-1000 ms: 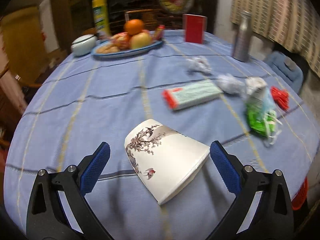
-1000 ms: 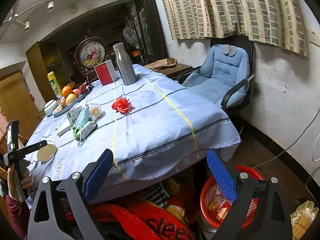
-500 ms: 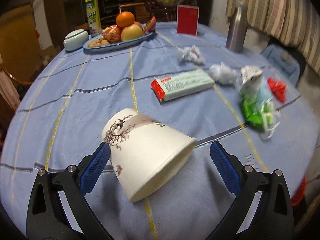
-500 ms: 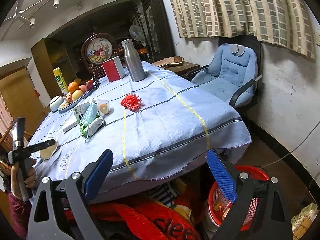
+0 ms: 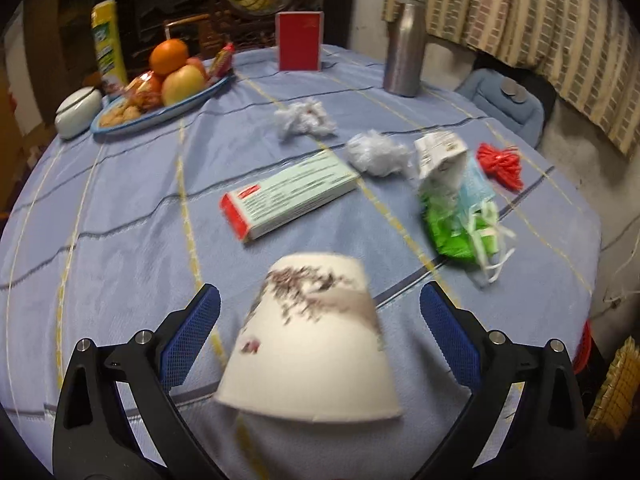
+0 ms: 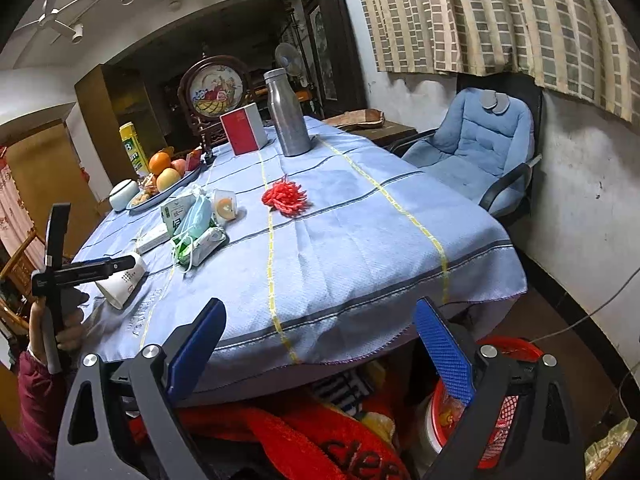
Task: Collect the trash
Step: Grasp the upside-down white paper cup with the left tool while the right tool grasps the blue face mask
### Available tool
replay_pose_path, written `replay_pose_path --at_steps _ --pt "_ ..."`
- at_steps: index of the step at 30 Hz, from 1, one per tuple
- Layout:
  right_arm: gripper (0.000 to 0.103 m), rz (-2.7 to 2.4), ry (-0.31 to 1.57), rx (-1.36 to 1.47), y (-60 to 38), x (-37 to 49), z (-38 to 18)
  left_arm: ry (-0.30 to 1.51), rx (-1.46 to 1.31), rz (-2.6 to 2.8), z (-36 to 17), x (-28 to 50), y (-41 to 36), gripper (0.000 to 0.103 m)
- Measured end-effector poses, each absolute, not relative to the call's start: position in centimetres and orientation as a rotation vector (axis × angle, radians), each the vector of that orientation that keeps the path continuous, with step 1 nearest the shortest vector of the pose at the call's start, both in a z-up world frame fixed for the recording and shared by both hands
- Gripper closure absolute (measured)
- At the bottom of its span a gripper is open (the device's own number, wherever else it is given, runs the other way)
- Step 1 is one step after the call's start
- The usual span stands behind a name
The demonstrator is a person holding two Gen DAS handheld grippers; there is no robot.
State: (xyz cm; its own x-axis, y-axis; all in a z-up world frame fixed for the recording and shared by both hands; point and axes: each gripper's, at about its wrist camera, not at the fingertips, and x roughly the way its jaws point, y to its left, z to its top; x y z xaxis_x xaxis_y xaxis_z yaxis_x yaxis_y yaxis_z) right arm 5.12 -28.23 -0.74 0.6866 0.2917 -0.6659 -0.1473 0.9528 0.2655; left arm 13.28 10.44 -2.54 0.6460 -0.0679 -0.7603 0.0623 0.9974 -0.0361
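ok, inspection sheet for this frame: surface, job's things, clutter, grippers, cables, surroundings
Surface: table under a blue striped cloth.
Job's things: paper cup on its side, between the open jaws of the left gripper, not gripped; two crumpled wrappers; medicine box; face mask pile; red scrap; red bin on the floor by the table.
Clutter: fruit plate, steel bottle, red box, lidded bowl.
Grippers: right gripper open, empty, off the table edge.
Cables: wire along the wall.
Surroundings: blue chair, curtains.
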Motion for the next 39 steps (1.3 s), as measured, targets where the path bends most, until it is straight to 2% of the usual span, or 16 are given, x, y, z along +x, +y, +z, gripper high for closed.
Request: replay_pose_path --at_steps 5,9,20,25,31,34,36,37,39 --pt "0.010 0.297 0.780 0.176 -26.1 6.1 -0.6 0.922 -0.028 -0.089 -3.2 13.9 10.5 0.007" --pt "0.009 0.367 0.789 0.153 -23.3 7.3 -0.5 1.037 0.073 -0.059 -4.9 15.2 8.9 0.006" --pt "0.010 0.544 0.816 0.047 -13.2 12.3 -1.0 1.032 0.073 -0.068 -5.0 15.0 9.0 0.007" --pt "0.028 0.541 0.812 0.016 -10.9 15.4 -0.6 1.031 0.072 -0.070 -5.0 14.9 8.8 0.007" --pt "0.034 0.529 0.822 -0.003 -9.0 18.9 -0.9 1.027 0.081 -0.082 -5.0 14.8 8.4 0.007" --pt "0.045 0.527 0.854 -0.009 -7.9 20.3 -1.9 1.023 0.094 -0.091 -4.9 14.6 8.2 0.007" --pt "0.058 0.515 0.875 -0.013 -7.5 21.0 -2.6 1.020 0.100 -0.094 -4.9 14.6 8.0 0.007" --pt "0.074 0.512 0.893 -0.008 -7.5 21.4 -3.0 1.018 0.101 -0.095 -4.9 14.6 8.0 0.007" --pt "0.099 0.518 0.905 0.032 -7.9 21.5 -3.3 1.018 0.100 -0.099 -4.9 14.6 8.1 0.007"
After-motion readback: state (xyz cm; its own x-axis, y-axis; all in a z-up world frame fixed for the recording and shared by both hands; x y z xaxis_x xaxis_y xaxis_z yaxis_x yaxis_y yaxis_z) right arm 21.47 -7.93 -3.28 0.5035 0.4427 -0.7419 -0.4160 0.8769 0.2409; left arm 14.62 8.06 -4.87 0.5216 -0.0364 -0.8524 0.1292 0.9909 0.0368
